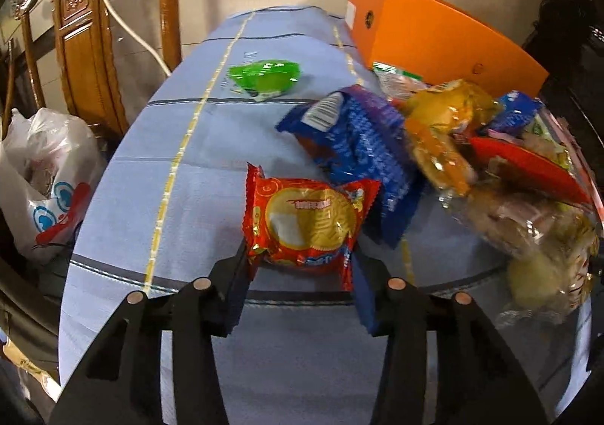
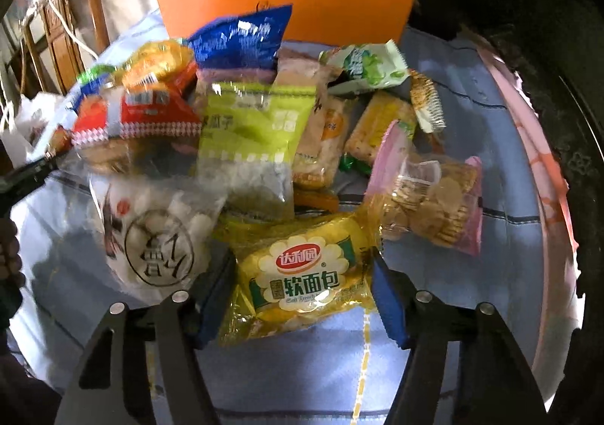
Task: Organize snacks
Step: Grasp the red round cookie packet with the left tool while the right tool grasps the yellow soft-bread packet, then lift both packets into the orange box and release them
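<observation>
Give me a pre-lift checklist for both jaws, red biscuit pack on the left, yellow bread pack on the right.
1. Left gripper straddles the red biscuit pack: ok, the near edge sits between the jaws.
2. Left pads firmly on the pack: cannot tell, contact is at the wrapper edge only.
3. Right gripper straddles the yellow bread pack: ok, pack lies between the jaws.
4. Right pads pressing the bread pack: cannot tell, wrapper hides the contact.
5. Red pack free of neighbours: not ok, its right end meets the blue packet.
6. Bread pack free of the pile: not ok, the green-yellow bag overlaps its far edge.
</observation>
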Tool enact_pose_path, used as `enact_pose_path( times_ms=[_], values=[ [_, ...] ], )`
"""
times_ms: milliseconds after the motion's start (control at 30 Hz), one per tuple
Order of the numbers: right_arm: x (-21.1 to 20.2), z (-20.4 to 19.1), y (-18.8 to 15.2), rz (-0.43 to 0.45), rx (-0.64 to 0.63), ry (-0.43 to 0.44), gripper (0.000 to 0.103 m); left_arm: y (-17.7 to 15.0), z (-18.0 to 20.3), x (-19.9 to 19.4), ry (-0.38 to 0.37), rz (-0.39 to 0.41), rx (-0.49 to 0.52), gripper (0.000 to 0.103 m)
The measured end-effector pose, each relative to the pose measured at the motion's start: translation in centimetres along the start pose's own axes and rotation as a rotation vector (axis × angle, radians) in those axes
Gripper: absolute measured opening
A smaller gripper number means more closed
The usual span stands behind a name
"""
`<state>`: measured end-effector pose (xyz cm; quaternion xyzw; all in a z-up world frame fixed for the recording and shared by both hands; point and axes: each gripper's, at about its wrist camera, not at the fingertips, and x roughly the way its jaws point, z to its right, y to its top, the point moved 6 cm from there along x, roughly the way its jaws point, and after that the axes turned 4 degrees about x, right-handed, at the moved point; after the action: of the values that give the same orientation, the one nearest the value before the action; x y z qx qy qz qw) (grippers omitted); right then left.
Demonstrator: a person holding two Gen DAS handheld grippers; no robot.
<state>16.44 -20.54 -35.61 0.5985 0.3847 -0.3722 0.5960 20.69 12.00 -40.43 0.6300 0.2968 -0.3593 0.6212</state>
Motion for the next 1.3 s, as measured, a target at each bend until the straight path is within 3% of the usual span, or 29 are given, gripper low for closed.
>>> enact_pose_path(
  times_ms=[467,767,1067,1300],
  values=[
    [-4.1,1.4,0.5,0.079,0.071,0.016,0.067,2.6,3.2,-6.1,-0.101,0.126,0.025,0.046],
    [-7.5,1.1,1.8,0.147,0.084,0.040,0.067,5.0,5.1,-10.7,-0.120,0.195,0.053,0.046],
    [-14.0,0.6,7.1,0.278,0.104,0.114,0.067,8.6,8.2,-14.9,-0.135,0.252,0.113,0.046],
    [-18.1,2.0,14.8,0.397,0.122,0.149,0.067,14.2,11.3,-17.0,-0.159,0.330,0.135,0.046]
  ],
)
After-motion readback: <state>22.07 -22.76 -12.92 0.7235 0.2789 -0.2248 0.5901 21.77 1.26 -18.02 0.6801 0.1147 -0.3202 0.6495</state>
